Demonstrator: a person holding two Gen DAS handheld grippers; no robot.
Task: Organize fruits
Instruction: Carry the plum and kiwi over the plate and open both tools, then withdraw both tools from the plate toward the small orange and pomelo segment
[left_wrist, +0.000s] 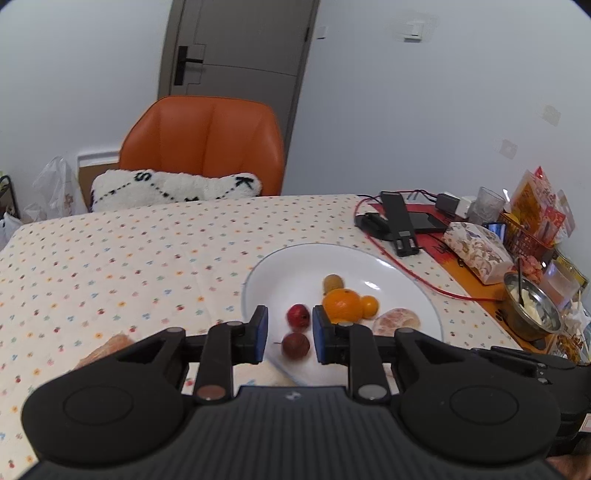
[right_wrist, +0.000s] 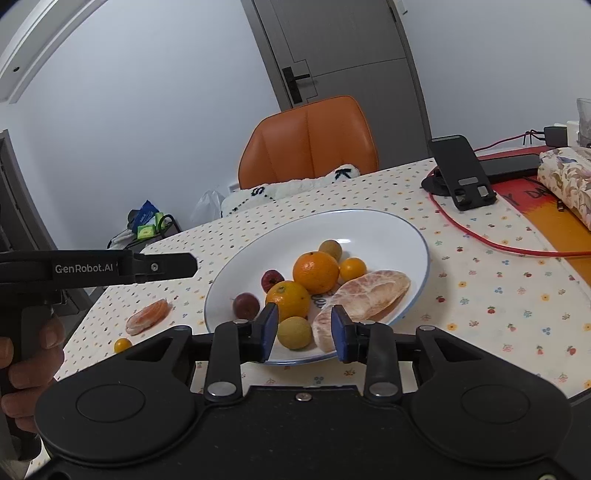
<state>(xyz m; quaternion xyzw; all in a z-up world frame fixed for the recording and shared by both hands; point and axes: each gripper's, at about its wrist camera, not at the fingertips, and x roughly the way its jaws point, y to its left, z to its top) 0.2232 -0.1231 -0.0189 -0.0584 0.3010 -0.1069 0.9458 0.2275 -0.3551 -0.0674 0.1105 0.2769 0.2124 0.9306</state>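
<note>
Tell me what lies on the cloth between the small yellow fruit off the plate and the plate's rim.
In the right wrist view, one peeled citrus piece lies between the yellow fruit and the plate; otherwise bare cloth.

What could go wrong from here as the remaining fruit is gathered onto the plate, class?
1. The plate is crowded: adding the grapefruit slice or the small orange fruit from the tablecloth might nudge round fruit, such as the yellow-green fruit near the rim, over the edge.
2. The small orange fruit may roll when pinched.
3. The left hand-held gripper and right hand-held gripper, both open over the plate, might collide.
</note>
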